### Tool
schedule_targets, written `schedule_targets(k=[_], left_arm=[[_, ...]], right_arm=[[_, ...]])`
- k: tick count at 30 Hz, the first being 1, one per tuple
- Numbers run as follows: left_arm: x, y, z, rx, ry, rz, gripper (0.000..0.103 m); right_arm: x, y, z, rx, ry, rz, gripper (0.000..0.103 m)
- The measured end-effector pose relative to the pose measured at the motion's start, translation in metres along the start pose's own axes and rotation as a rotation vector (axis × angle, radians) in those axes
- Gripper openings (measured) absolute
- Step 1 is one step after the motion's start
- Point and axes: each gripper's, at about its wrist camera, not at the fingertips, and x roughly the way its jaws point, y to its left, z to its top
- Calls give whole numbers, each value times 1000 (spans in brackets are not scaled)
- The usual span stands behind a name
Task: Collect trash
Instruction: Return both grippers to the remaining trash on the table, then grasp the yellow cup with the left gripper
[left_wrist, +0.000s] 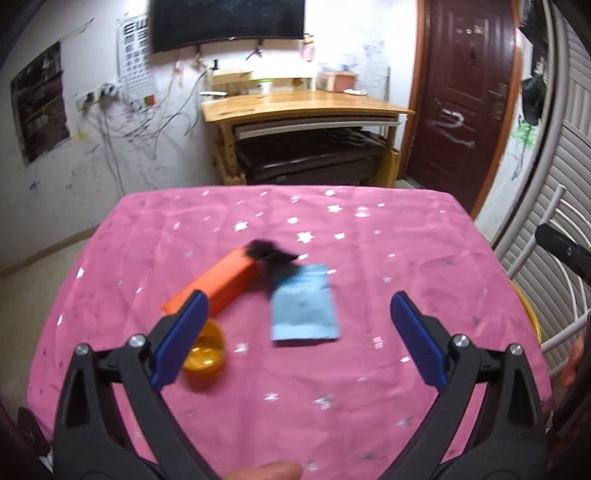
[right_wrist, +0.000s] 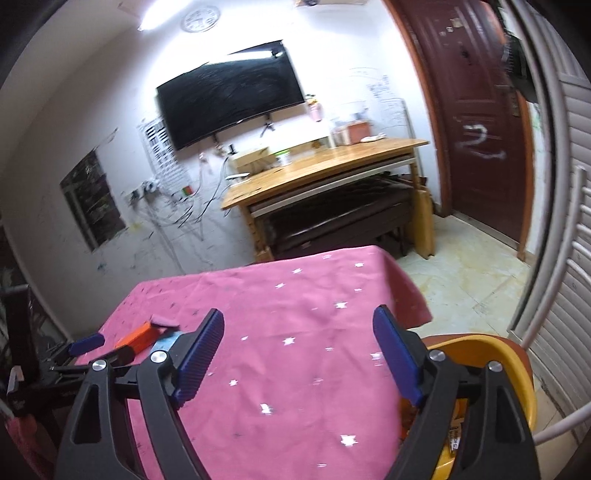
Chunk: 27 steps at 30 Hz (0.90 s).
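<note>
Four bits of trash are seen on the pink star cloth (left_wrist: 332, 387): an orange box (left_wrist: 218, 284), a dark crumpled scrap (left_wrist: 271, 254) at its far end, a blue packet (left_wrist: 303, 308) and a small orange cup (left_wrist: 207, 354). The left gripper (left_wrist: 297, 317) is held just above them w/ fingers spread wide, nothing between them. The blue packet lies straight ahead, approx. centred in the gap, its long axis running away from the camera — so the fingers would close across its width. The box is angled, near end by the left finger. The right gripper (right_wrist: 299, 336) is also spread and empty, well apart from the trash — by the yellow bin (right_wrist: 495, 373) at the table's right edge. The left is judged nearer for the next pick.
</note>
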Motion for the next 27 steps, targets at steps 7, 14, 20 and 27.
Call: schedule_targets(k=[7, 14, 20, 27], left_arm=[[9, 39, -12, -79, 51, -1, 86], [18, 59, -15, -130, 101, -41, 84], [27, 78, -20, -181, 149, -82, 66], [26, 76, -22, -145, 152, -74, 40]], right_arm=[[22, 45, -7, -96, 67, 42, 80], [48, 83, -6, -167, 128, 67, 81], [65, 105, -8, -205, 167, 79, 84], [82, 124, -13, -240, 208, 90, 85]])
